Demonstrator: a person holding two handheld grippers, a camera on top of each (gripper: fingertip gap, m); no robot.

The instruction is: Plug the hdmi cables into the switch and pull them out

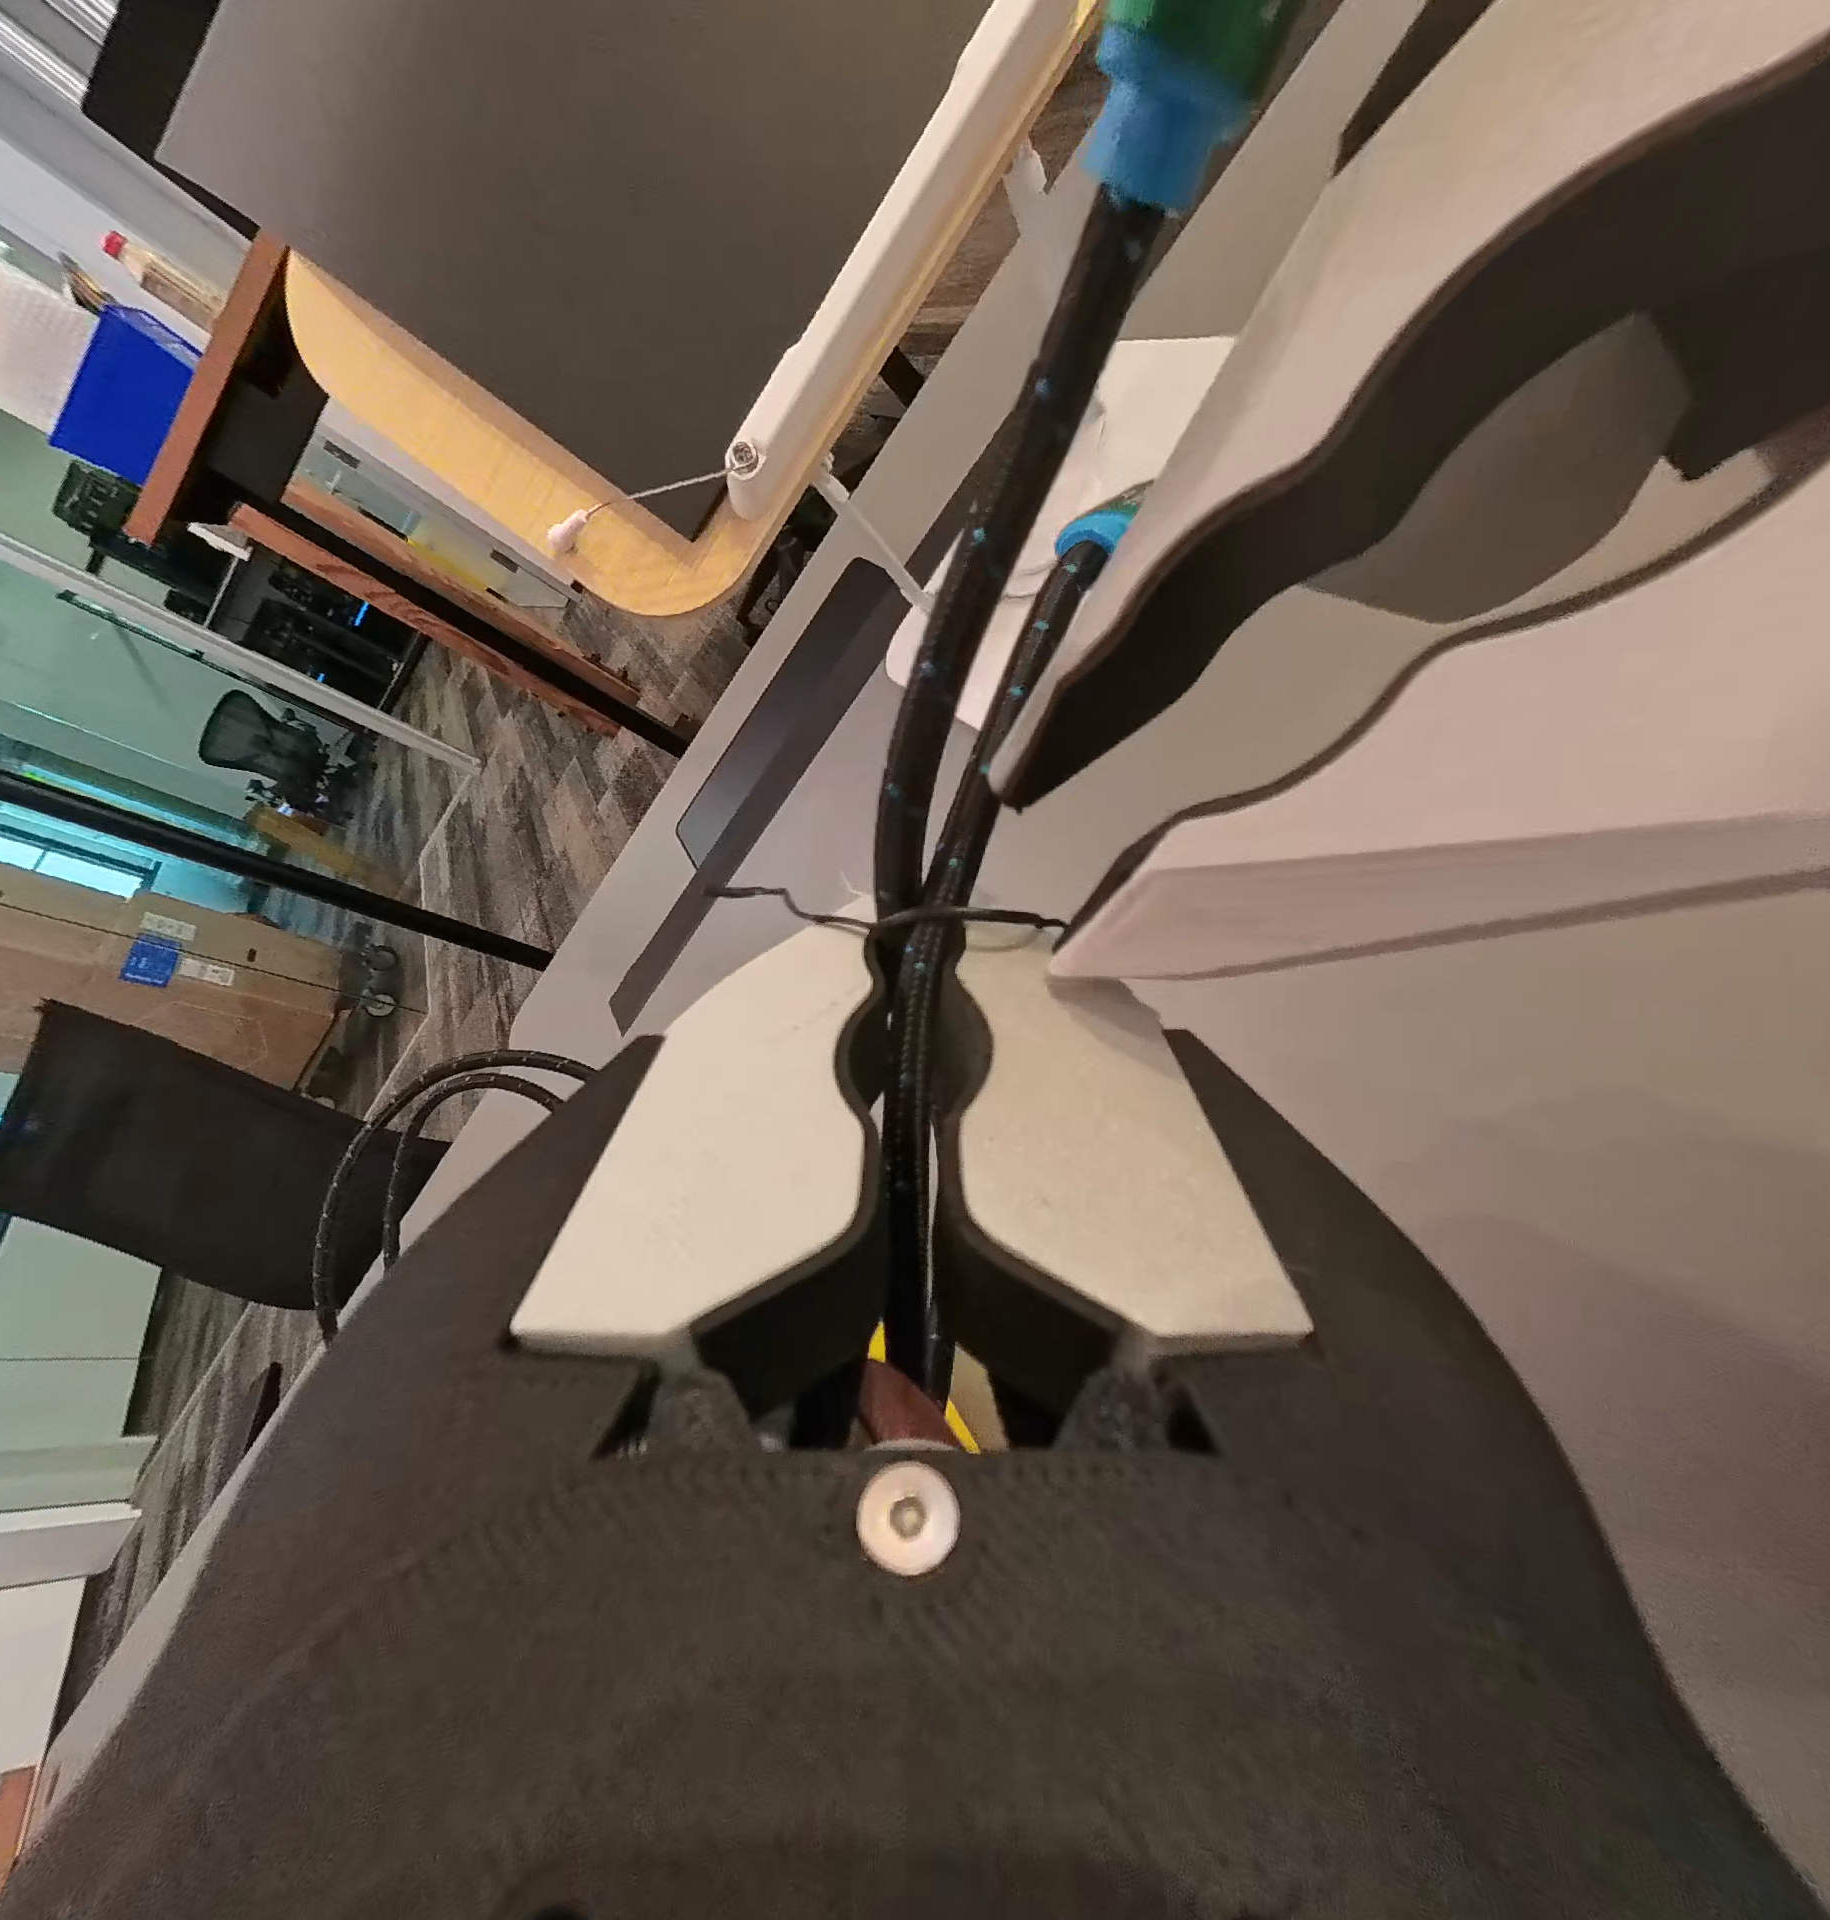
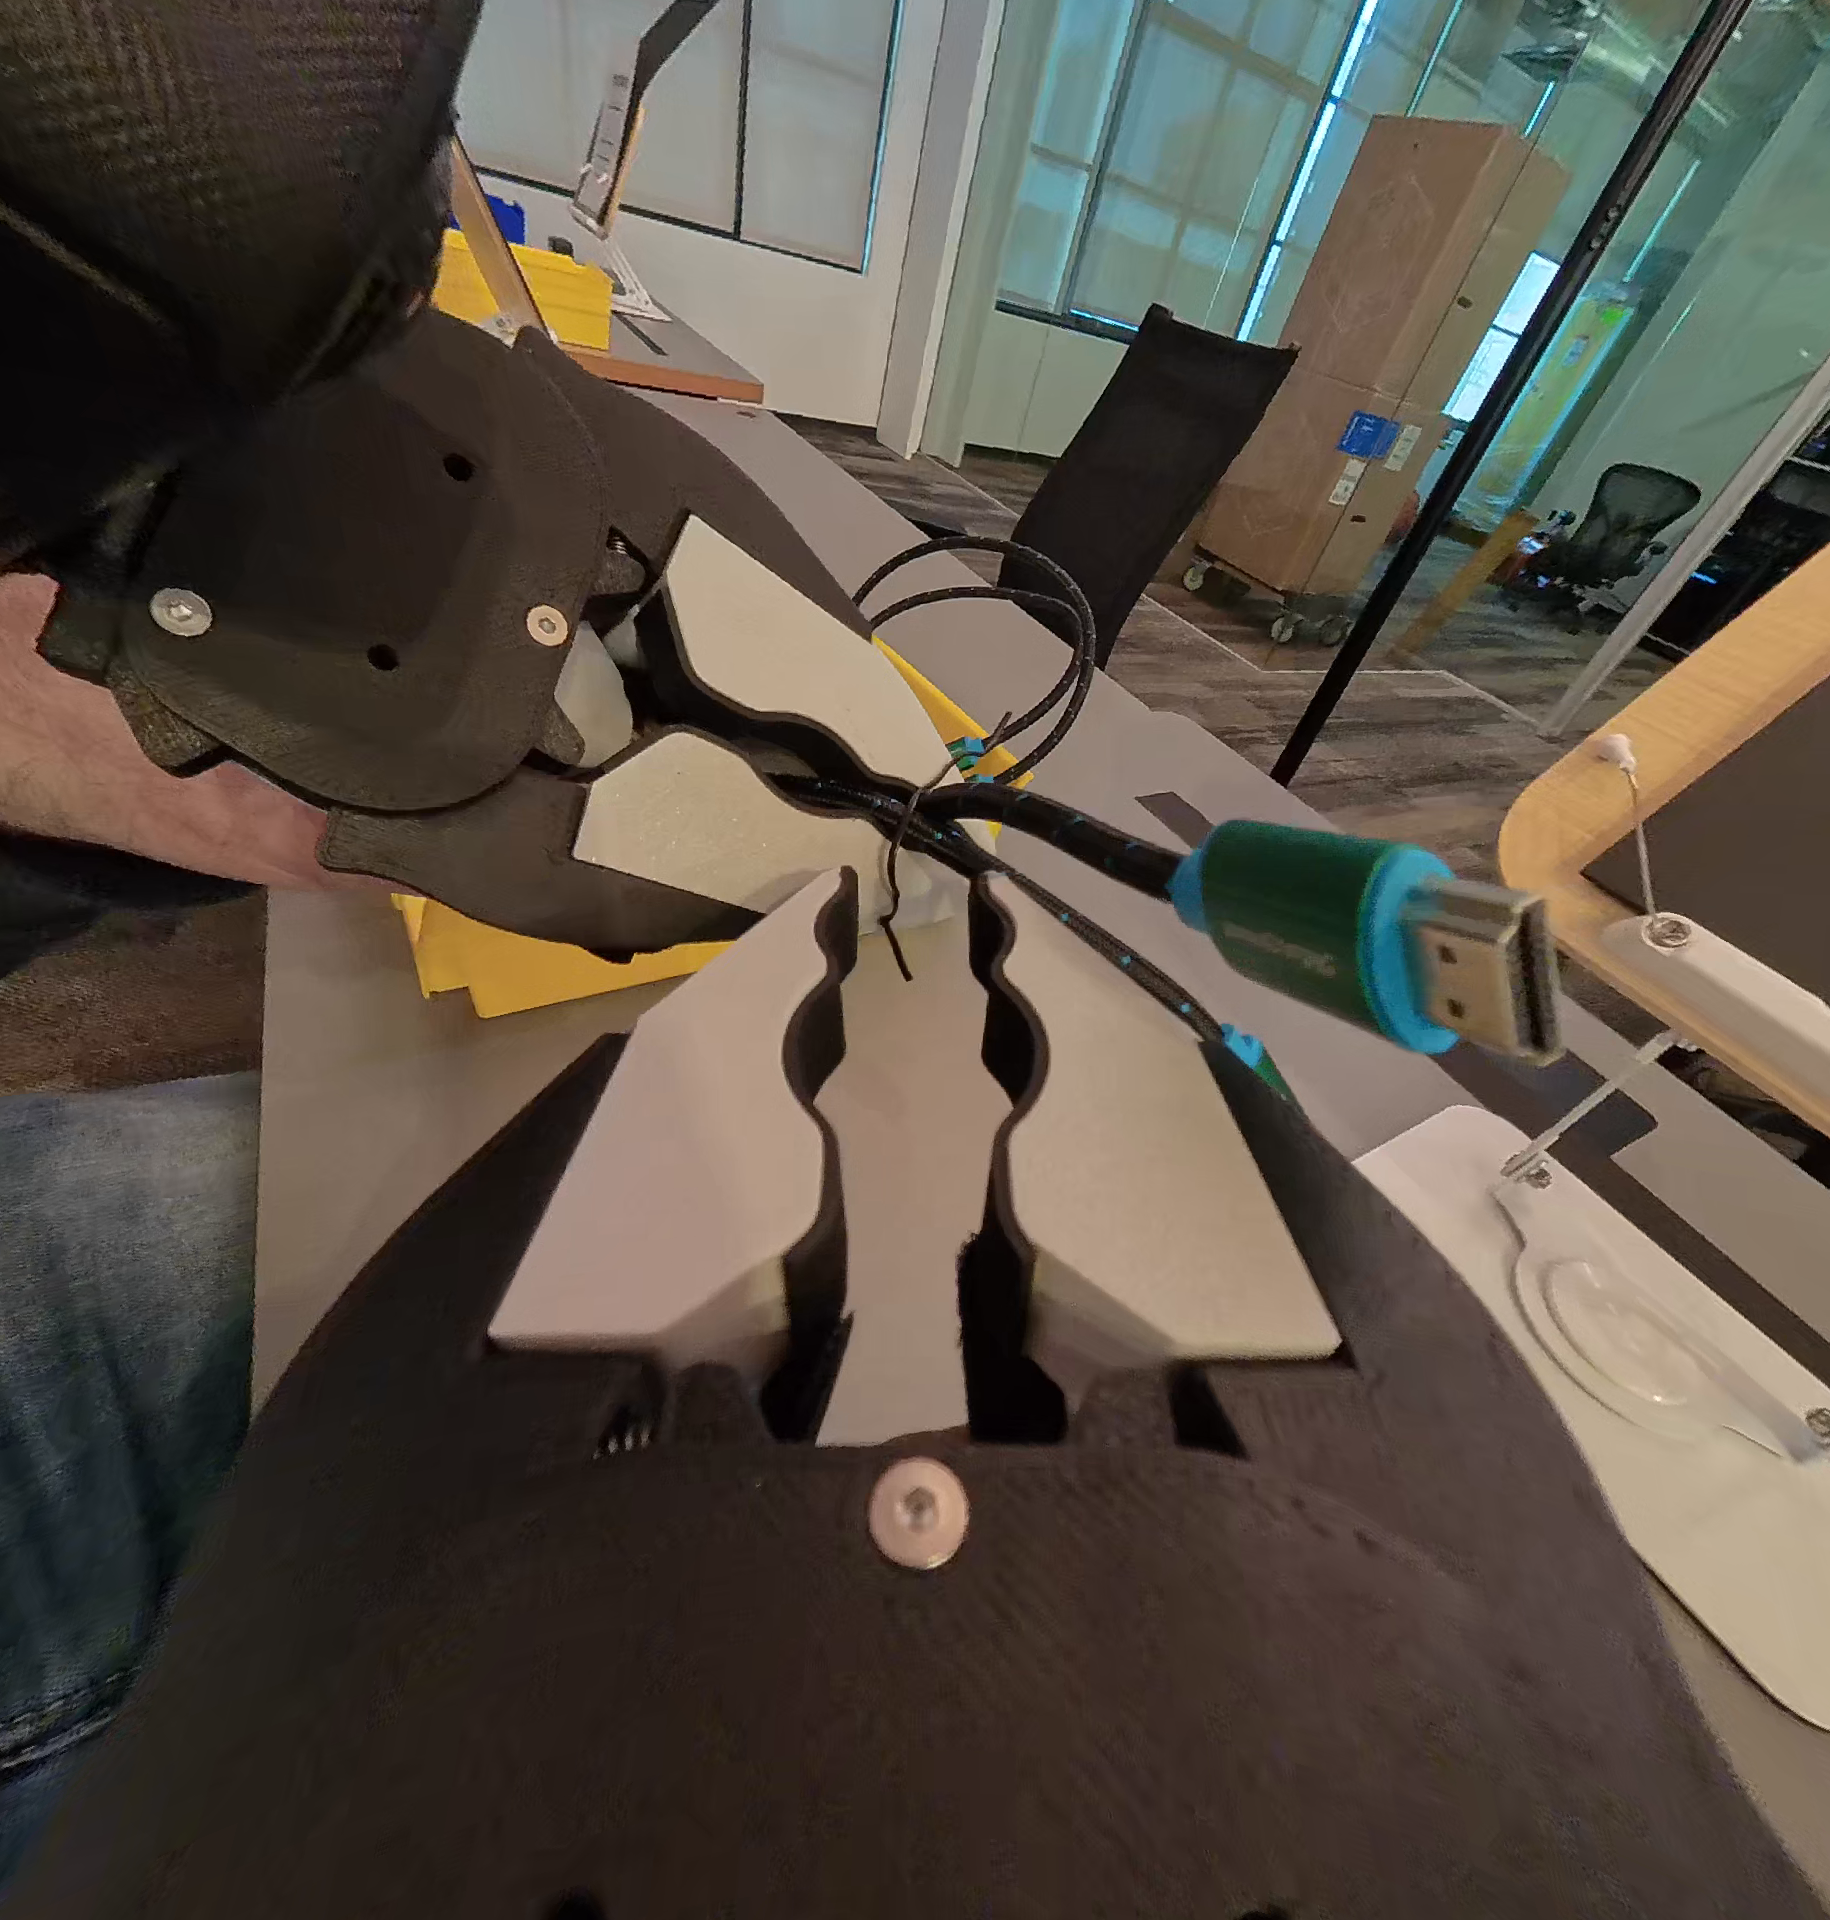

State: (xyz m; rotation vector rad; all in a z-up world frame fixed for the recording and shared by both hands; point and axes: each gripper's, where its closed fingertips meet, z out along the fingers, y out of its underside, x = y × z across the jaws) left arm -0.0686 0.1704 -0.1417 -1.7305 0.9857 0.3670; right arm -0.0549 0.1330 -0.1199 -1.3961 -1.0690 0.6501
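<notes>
Nearest us, our right gripper (image 2: 911, 935) stands with its fingers apart and nothing between them, poised just under the cable (image 2: 1056, 816). Just beyond, our left gripper (image 1: 916, 997) pinches the doubled black braided cable where a thin tie (image 2: 895, 883) binds the strands, its fingers closed tight around them. One green-and-blue plug (image 2: 1368, 935) juts free to the right, held in the air with its metal end bare; a second plug (image 1: 1093, 530) hangs lower, partly hidden. Further left a yellow bin (image 2: 537, 961) sits on the grey table (image 2: 329, 1039). We see no switch in either view, so we judge we are still picking up and readying the cable. Next, we must take the free plug with our right gripper and find the port.
</notes>
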